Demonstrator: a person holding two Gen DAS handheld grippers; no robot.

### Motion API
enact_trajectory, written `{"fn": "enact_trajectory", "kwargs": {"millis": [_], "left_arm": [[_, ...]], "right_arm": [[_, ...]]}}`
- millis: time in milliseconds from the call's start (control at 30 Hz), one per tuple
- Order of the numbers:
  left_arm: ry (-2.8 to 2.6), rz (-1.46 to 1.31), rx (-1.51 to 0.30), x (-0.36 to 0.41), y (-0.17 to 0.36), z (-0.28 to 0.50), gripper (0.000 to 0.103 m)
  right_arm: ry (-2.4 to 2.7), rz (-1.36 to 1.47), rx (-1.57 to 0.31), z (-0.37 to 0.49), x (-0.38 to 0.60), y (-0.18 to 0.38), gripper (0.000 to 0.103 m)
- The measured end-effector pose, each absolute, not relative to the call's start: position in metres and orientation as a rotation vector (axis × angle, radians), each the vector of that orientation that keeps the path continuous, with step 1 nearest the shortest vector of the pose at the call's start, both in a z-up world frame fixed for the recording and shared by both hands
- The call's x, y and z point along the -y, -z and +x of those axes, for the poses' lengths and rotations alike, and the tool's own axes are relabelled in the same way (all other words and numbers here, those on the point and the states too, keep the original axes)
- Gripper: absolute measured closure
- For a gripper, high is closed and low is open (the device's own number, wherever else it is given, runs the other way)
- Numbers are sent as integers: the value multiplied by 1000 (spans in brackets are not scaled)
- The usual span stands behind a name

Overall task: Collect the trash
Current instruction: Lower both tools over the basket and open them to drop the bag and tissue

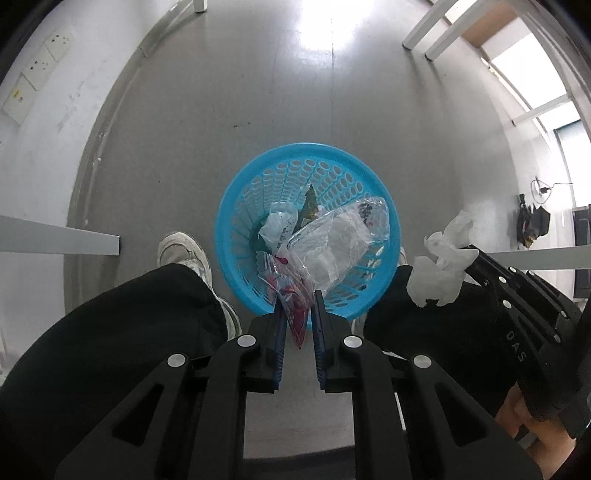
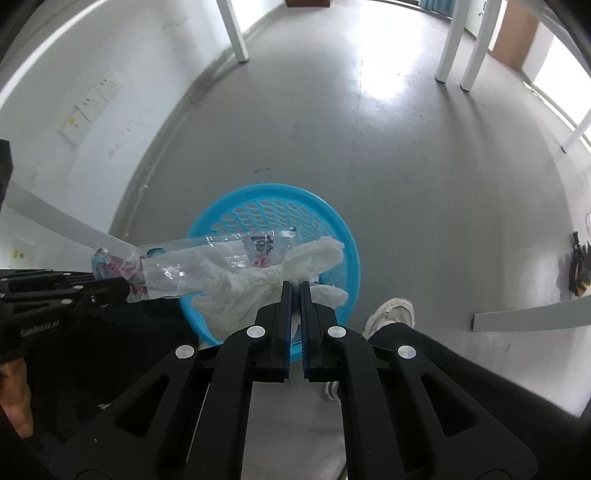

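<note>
A blue perforated basket [image 1: 258, 184] stands on the grey floor and holds crumpled wrappers and a dark green packet [image 1: 309, 206]. My left gripper [image 1: 299, 306] is above its near rim, jaws a little apart, with a clear plastic wrapper with red print [image 1: 332, 243] between them, hanging over the basket. My right gripper [image 2: 295, 288] is shut on a crumpled white glove [image 2: 251, 280] above the basket [image 2: 347, 258]. The glove also shows at the right of the left wrist view [image 1: 443, 266]. The wrapper shows in the right wrist view [image 2: 207, 258].
The person's legs in black trousers and white shoes [image 1: 184, 251] stand on both sides of the basket. White table legs [image 2: 232, 29] stand further off on the floor. A white wall with sockets [image 1: 37, 62] is to the left.
</note>
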State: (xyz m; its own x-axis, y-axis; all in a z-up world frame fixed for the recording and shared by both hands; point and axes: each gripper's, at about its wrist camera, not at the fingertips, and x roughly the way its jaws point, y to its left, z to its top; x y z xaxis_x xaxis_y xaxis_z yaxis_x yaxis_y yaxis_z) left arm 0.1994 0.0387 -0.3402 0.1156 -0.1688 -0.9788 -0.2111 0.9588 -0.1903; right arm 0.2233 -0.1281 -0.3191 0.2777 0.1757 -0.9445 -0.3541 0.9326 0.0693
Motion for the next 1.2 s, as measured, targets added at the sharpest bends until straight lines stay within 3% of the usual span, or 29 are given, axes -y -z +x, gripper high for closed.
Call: {"fn": "enact_trajectory", "kwargs": {"millis": [600,967,1067,1100,1133,1200], "left_arm": [[-127,-247,-1554,-40,388,231,91],[-102,-342,-1520,-48,382,237,95],[-103,-362,-1501,-49,378,237,93],[-107,-360,-1496,-49,377,238,92],[-107,-361,-1492,-50,377,238,90],[-105,-363,-1483,-50,376,238,86]], "right_arm": [[-344,-164,-1349,264,105,380,99],[-349,-157,-1390,267,105,392,99],[-364,-139,-1425,267,104,396,91],[-368,-133,-1436,267,103,397,78],[-368,-133,-1438,267,103,398,72],[-368,-133,-1440,266,102,398,72]]}}
